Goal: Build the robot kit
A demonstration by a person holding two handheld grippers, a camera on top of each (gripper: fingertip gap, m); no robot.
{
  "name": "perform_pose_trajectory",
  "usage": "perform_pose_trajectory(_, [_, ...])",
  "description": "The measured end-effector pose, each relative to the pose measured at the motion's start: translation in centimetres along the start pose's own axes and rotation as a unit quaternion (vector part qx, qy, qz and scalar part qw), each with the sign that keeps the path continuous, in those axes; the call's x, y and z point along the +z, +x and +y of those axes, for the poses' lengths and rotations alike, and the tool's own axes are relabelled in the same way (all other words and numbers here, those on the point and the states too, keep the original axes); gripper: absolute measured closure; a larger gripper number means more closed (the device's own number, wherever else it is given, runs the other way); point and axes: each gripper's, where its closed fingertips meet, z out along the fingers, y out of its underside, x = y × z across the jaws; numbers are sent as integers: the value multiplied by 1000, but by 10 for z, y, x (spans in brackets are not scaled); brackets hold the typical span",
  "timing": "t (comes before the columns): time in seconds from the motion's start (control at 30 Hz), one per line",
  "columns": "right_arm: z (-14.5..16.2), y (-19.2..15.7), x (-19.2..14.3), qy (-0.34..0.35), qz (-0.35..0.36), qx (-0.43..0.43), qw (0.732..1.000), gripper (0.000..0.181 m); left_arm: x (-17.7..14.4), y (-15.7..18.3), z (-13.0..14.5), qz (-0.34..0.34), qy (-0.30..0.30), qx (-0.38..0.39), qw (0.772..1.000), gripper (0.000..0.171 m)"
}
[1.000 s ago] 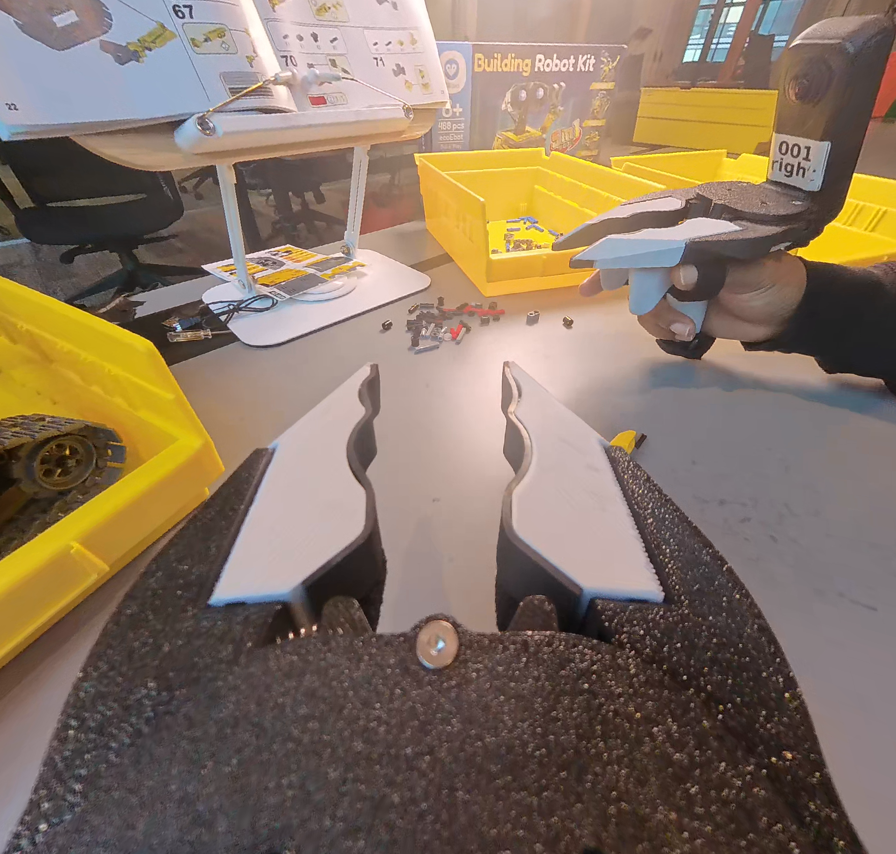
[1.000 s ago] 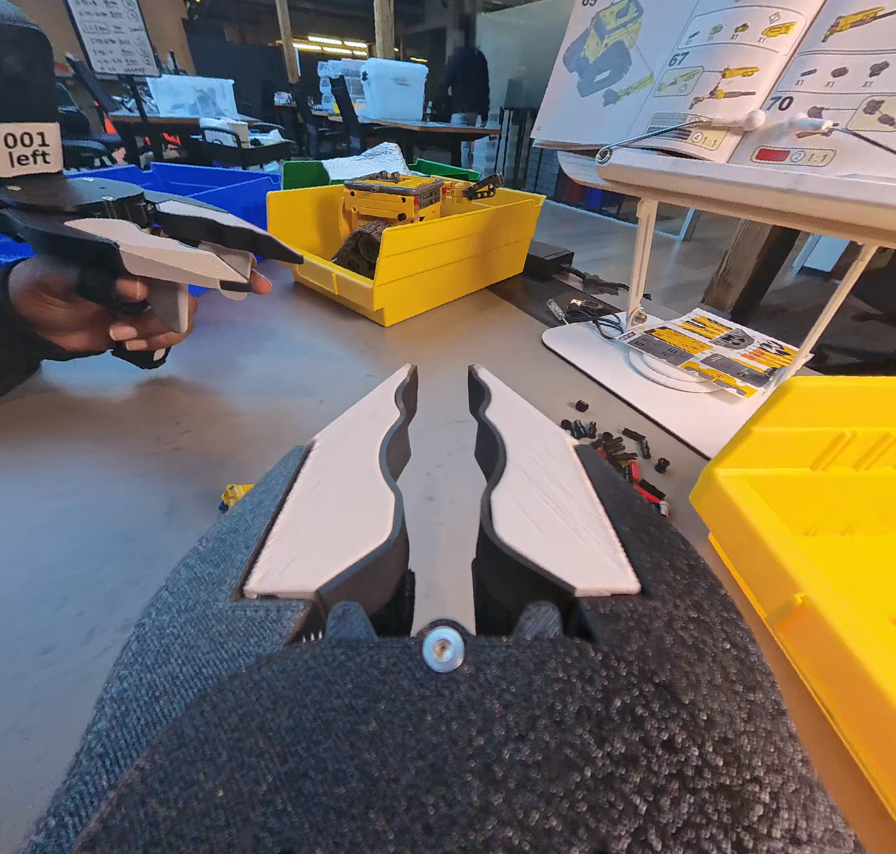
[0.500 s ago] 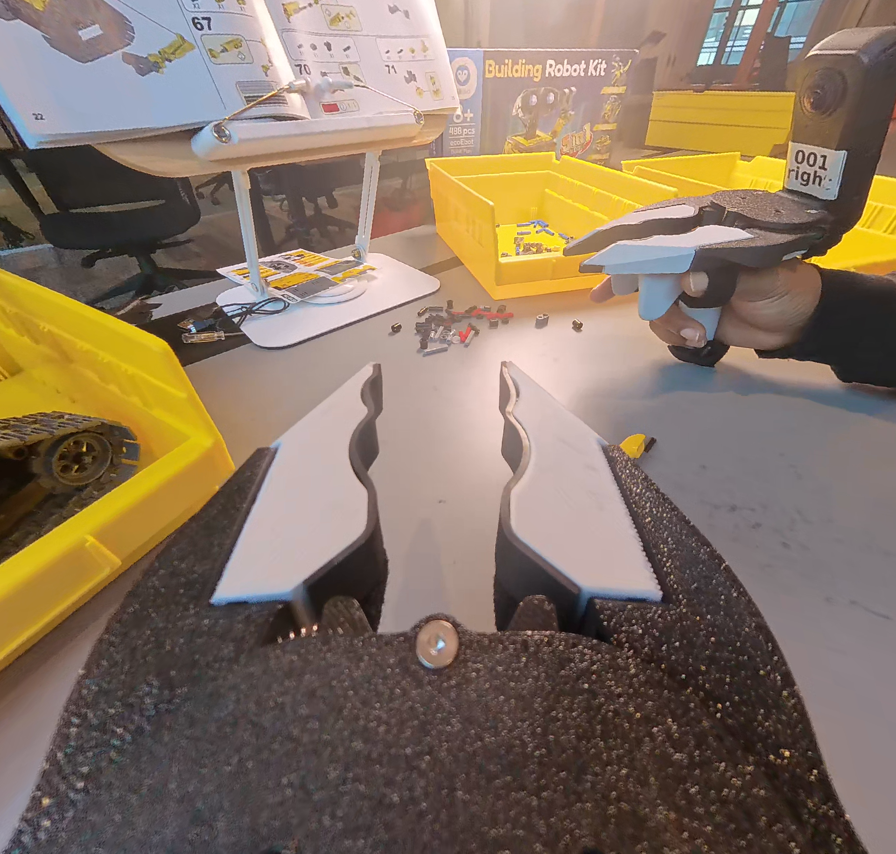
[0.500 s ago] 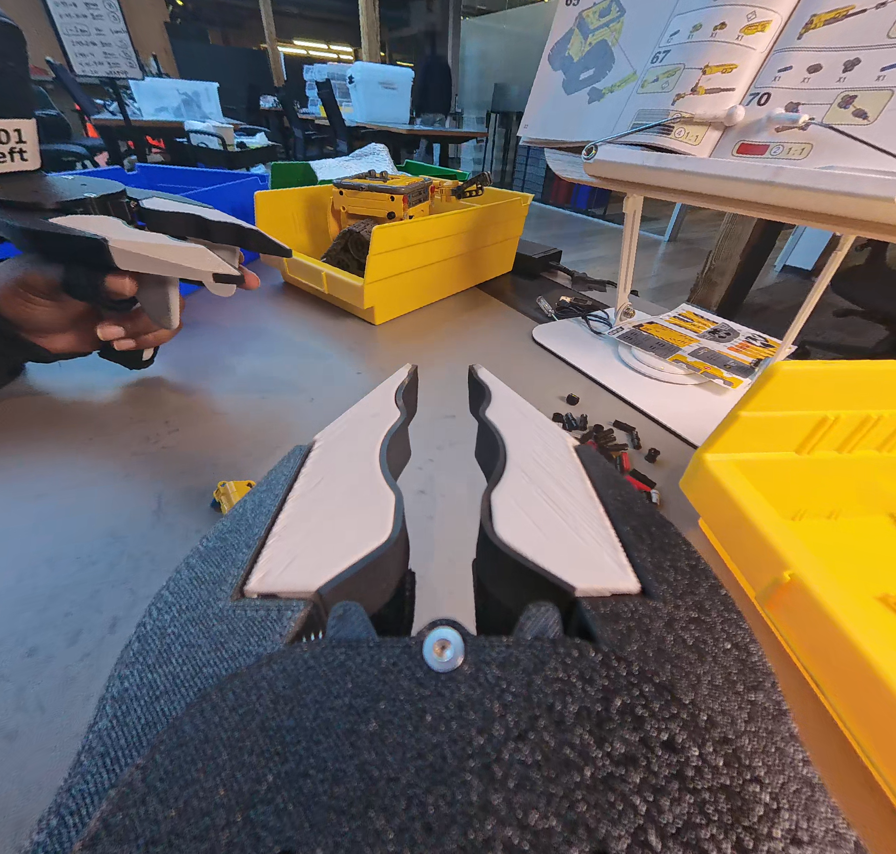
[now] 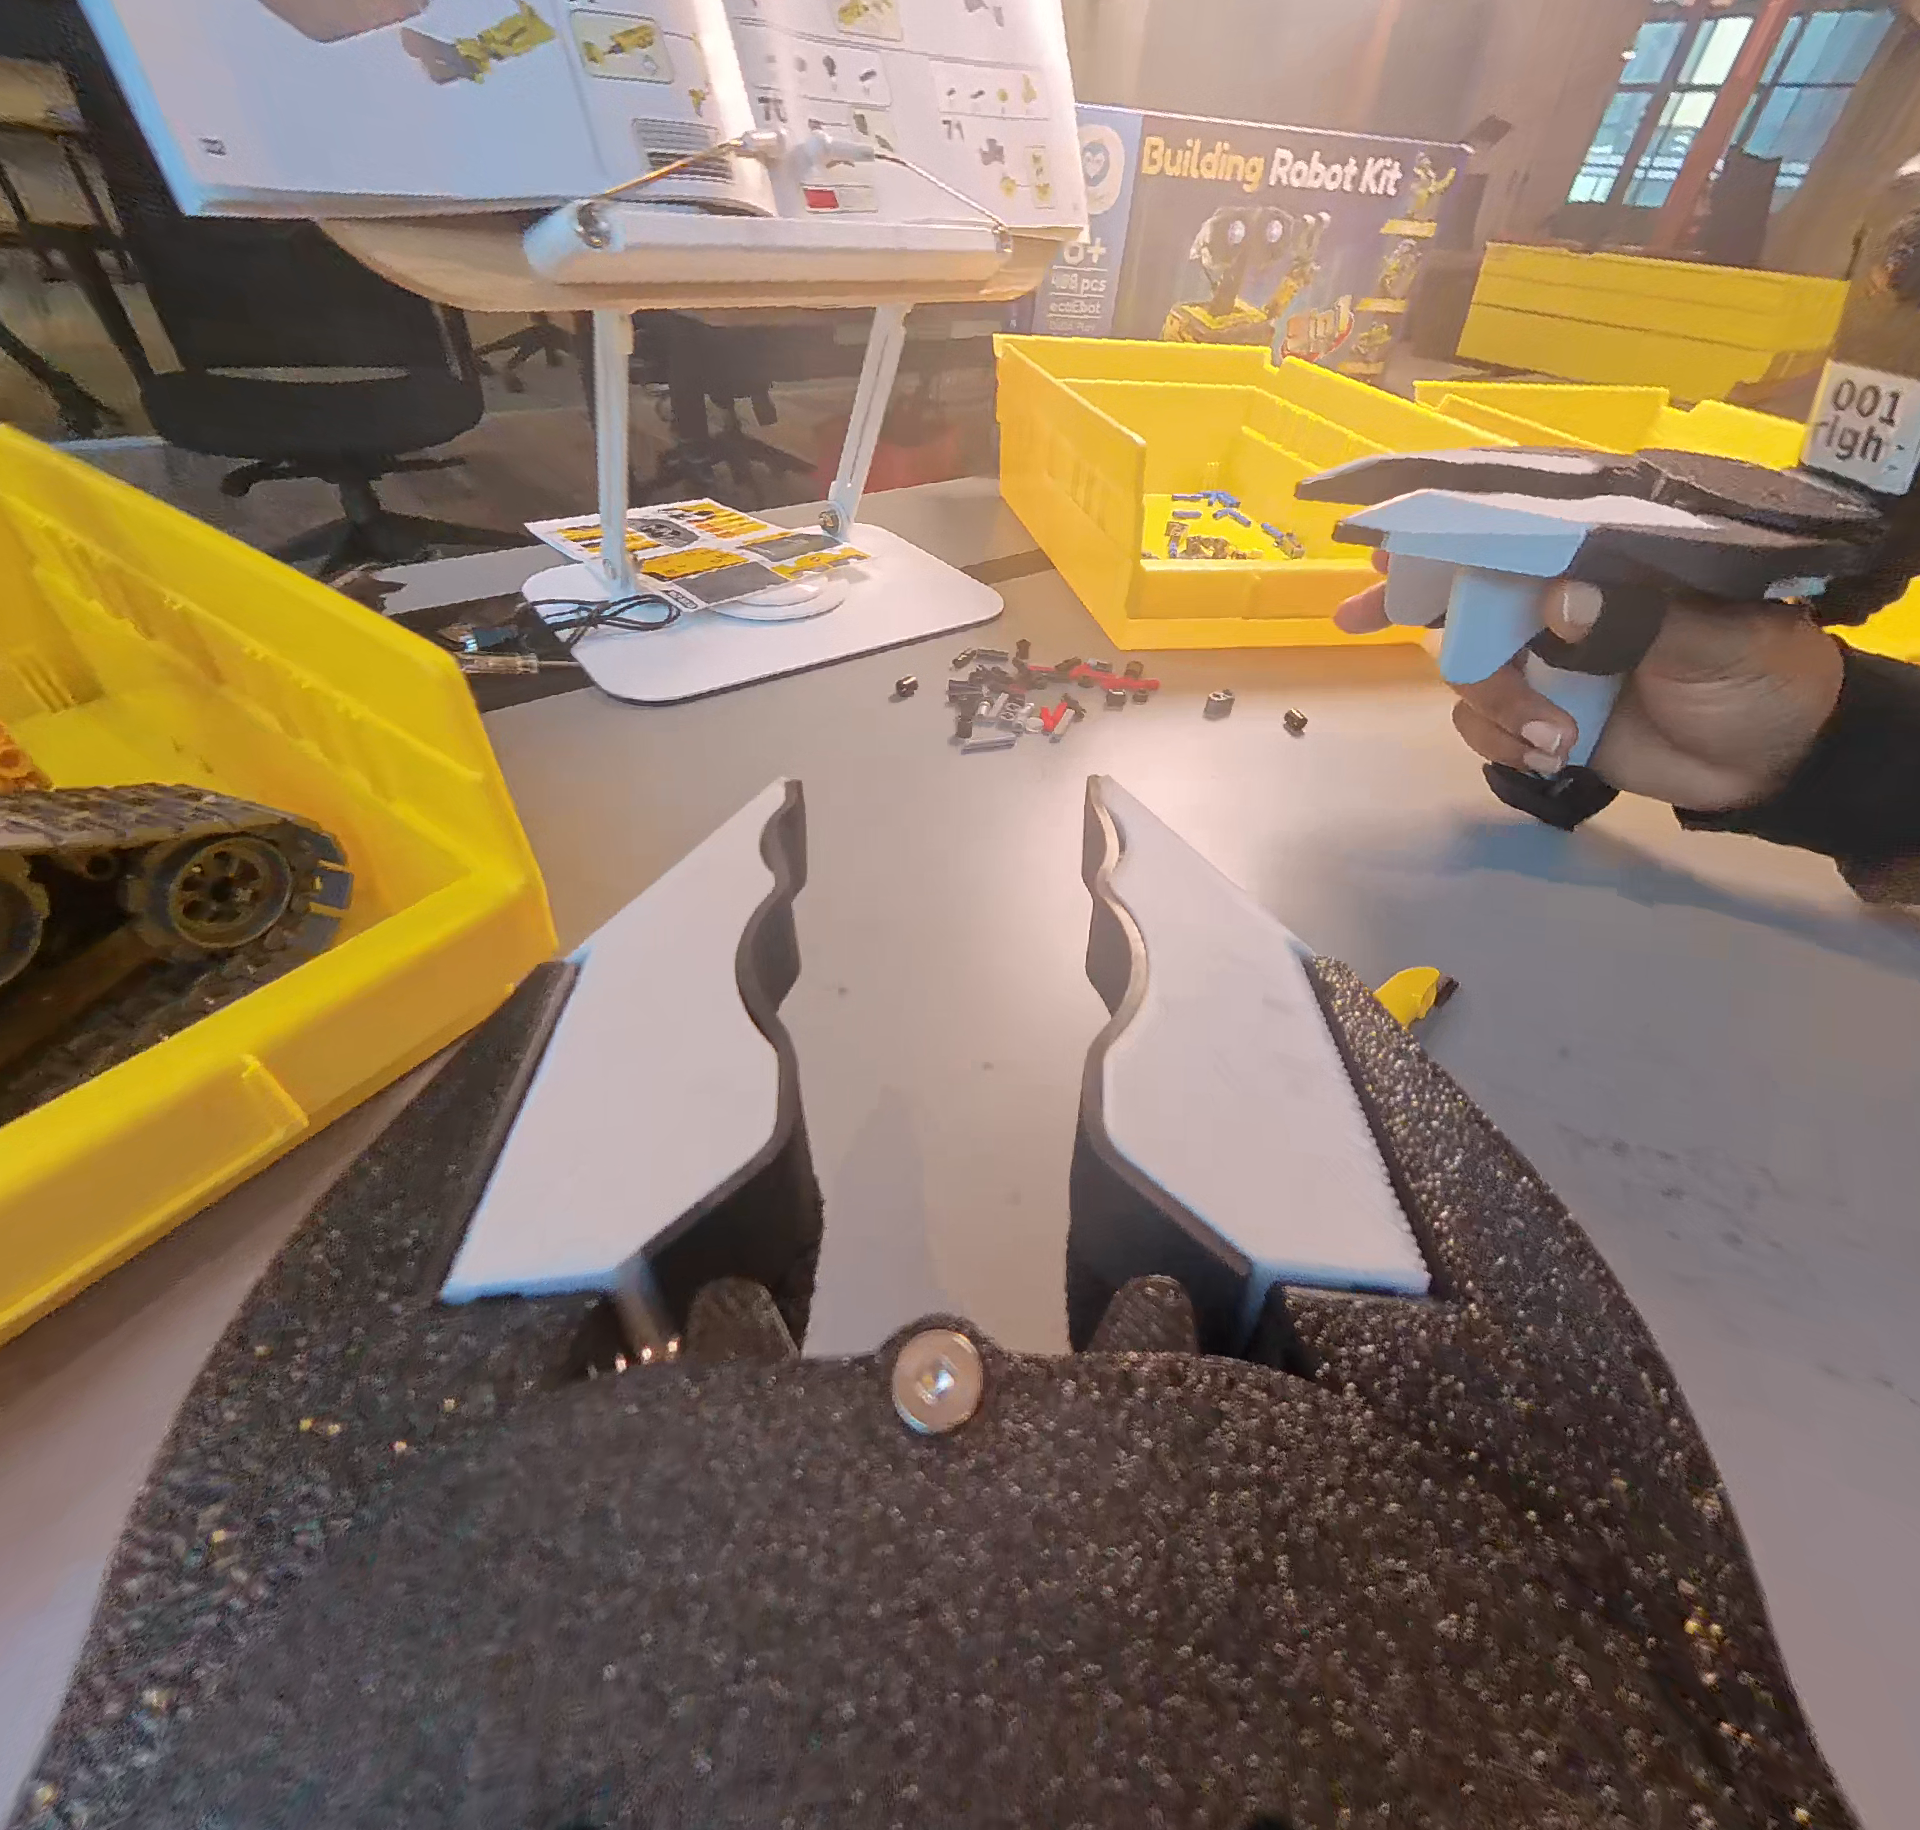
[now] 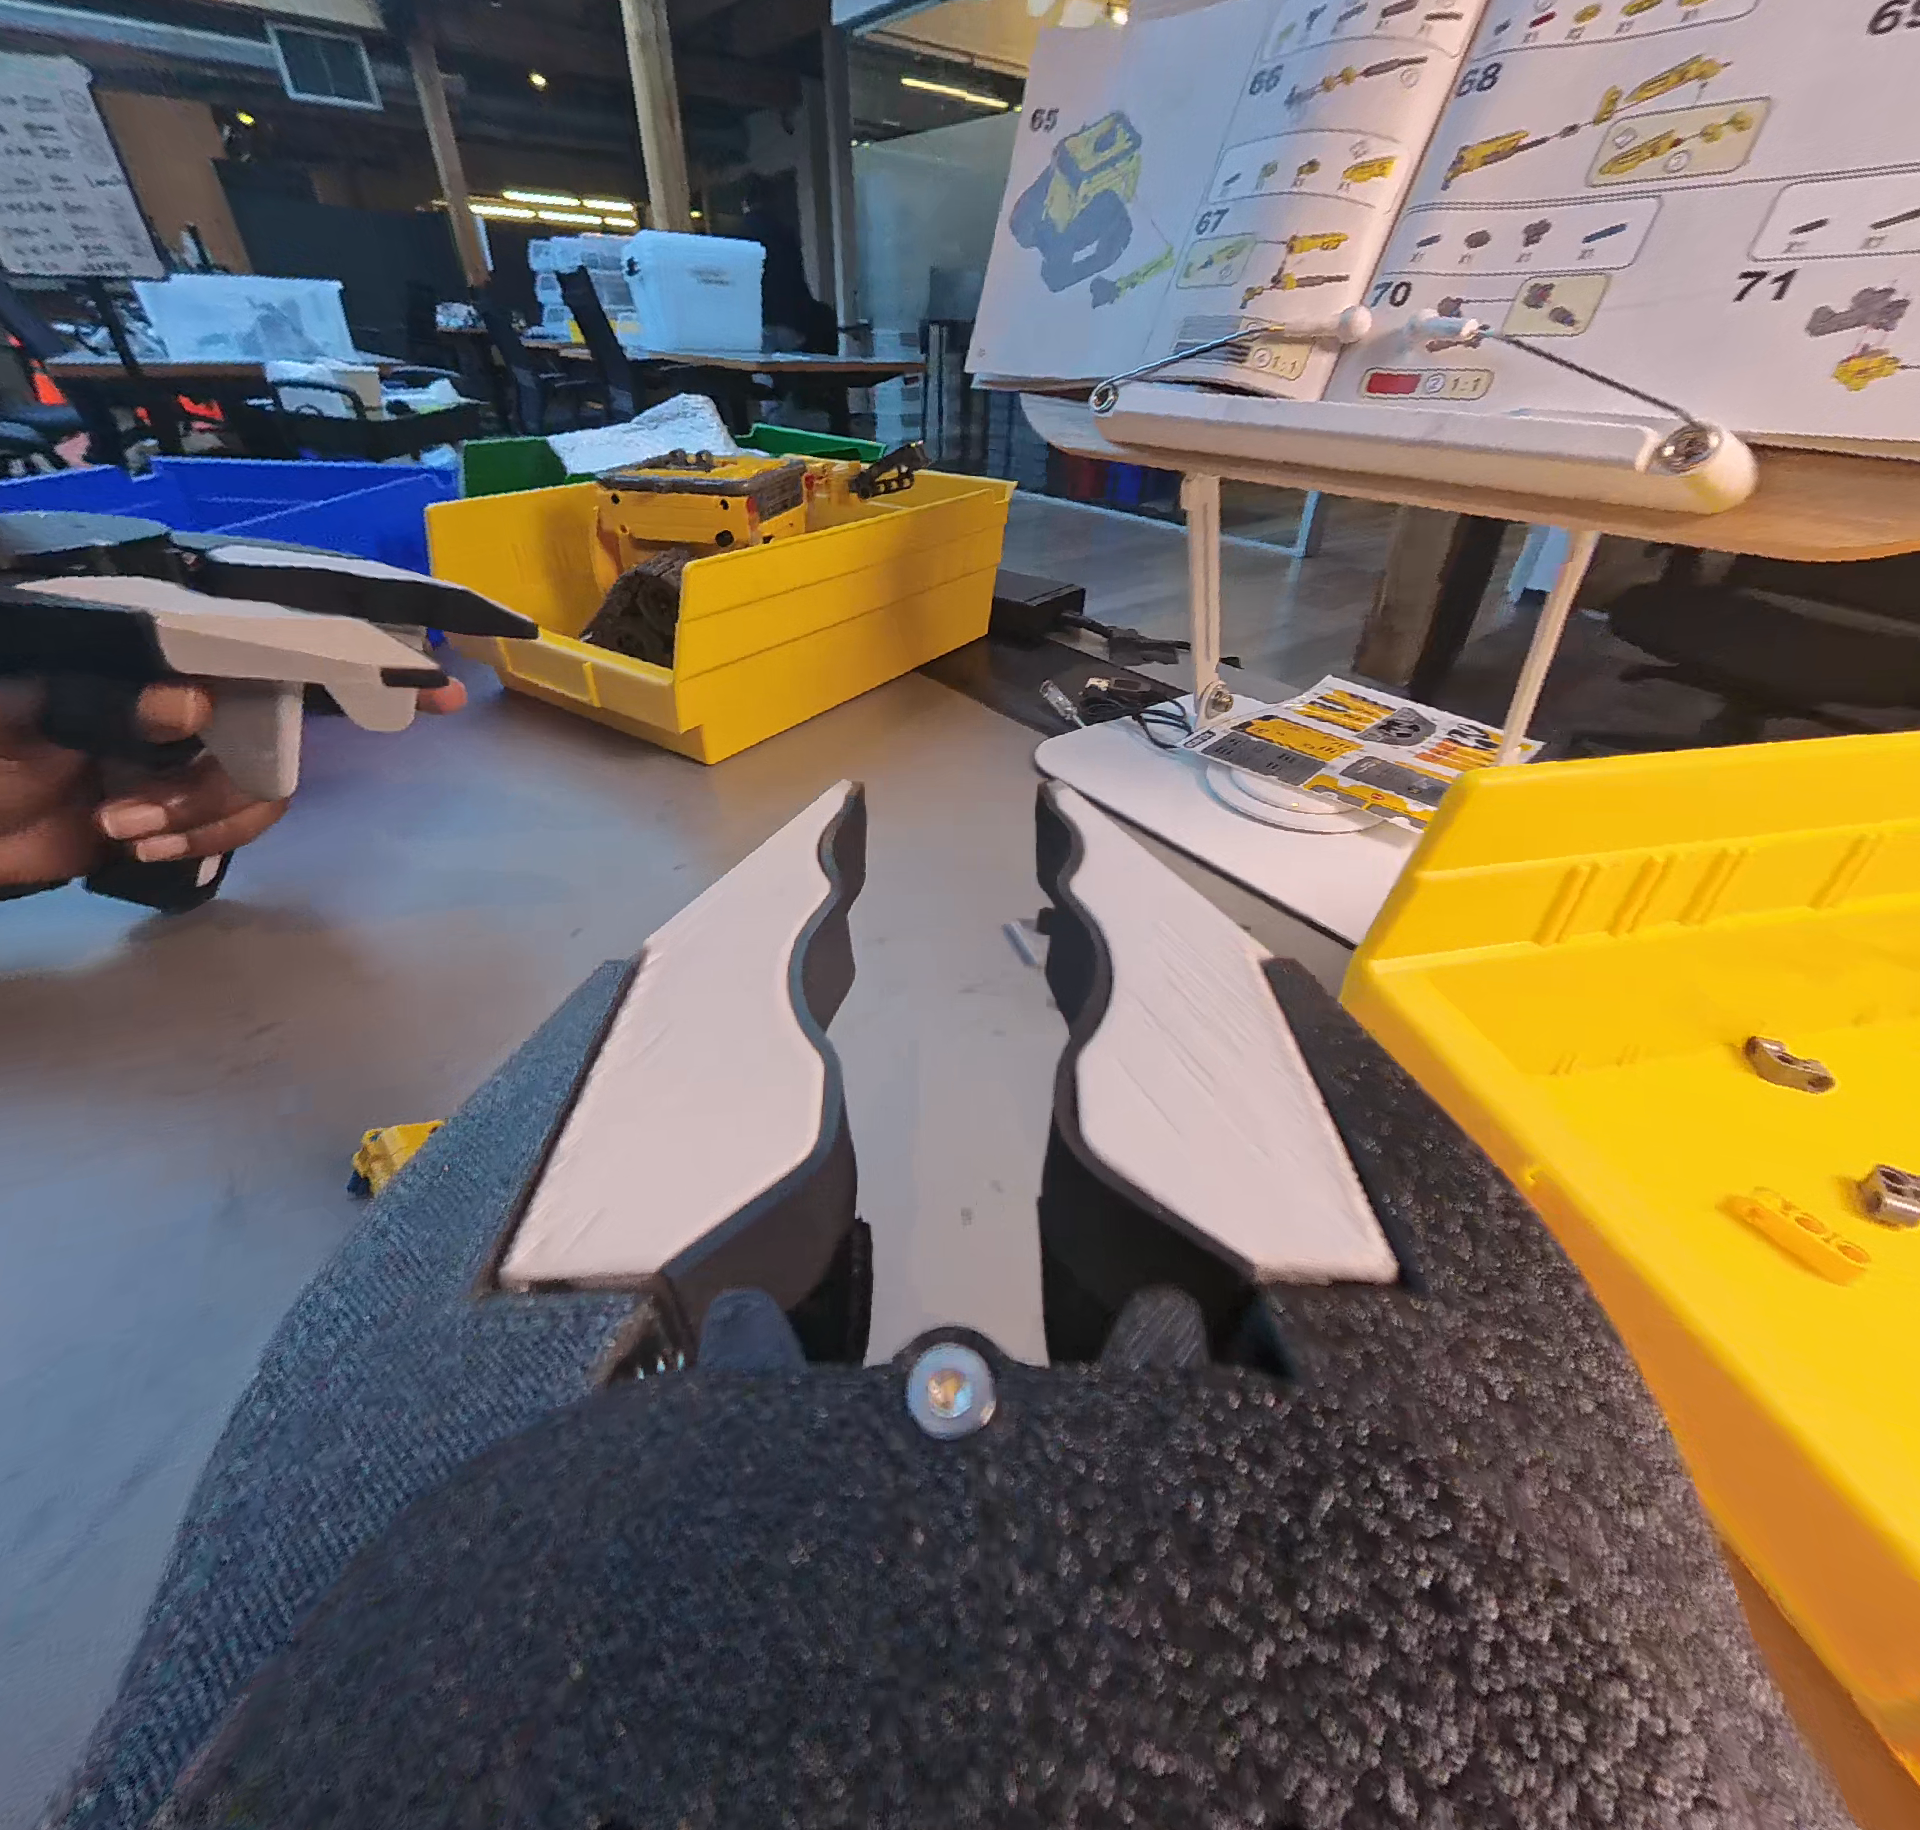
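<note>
Now, far left, a ribbed yellow plastic bin holds a tracked model with rubbery treads and spoked wheels; its front corner sits just beside the left gripper, whose two wavy white fingers are spread, nothing between them, over bare grey tabletop. Ahead, a white metal book stand props an open instruction booklet, and near its flat base lies one loose scatter of tiny black, grey and red pins. One small yellow piece lies just beside the left gripper's right finger. Further right, the right gripper, fingers parted and empty, hovers beside a second yellow bin, three small parts on its floor, clear table between both grippers
</note>
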Motion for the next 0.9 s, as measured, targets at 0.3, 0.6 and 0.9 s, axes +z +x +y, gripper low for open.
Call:
perform_pose_trajectory(0.3, [-24, 31, -4, 27, 110, -28, 993, 110, -9, -29, -8, -68, 19, -4, 998, 106])
perform_pose_trajectory(0.6, [-18, 26, 11, 7, 105, -37, 994, 112, -10, -24, -12, -65, 25, 13, 997, 106])
perform_pose_trajectory(0.9, [-59, 55, 23, 30, 142, -28, 989, 125, -9, -18, -12, -53, 23, 12, 998, 107])
